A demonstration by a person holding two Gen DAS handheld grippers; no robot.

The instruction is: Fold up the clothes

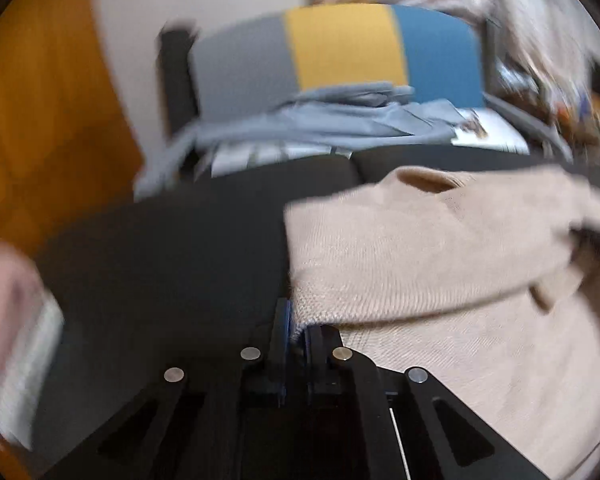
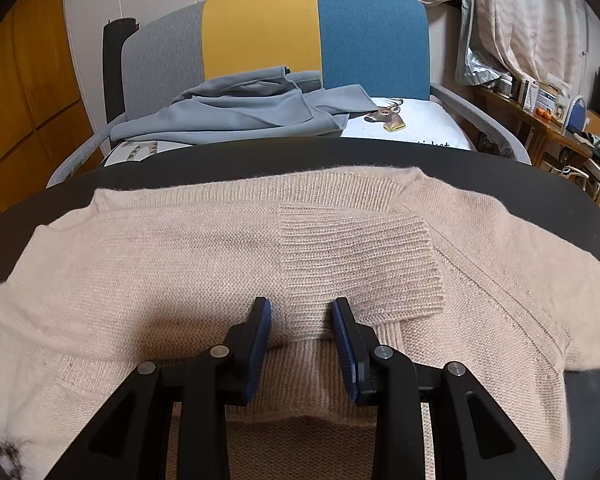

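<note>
Left gripper (image 1: 296, 328), bottom centre of its blurred view, is pinched tight on an edge of the beige knit sweater (image 1: 420, 264). Right gripper (image 2: 302, 320) hangs over it, jaws apart, nothing between them but knit lying below. Sweater (image 2: 220, 248) is spread across the black bench (image 2: 260, 152), ribbed cuff (image 2: 360, 264) lying over mid-body, so part-folded as it lies. Judged soft, limp, light, stretchy; loose knit may snag. Best hold: ribbed hem or cuff edges, doubled layers.
</note>
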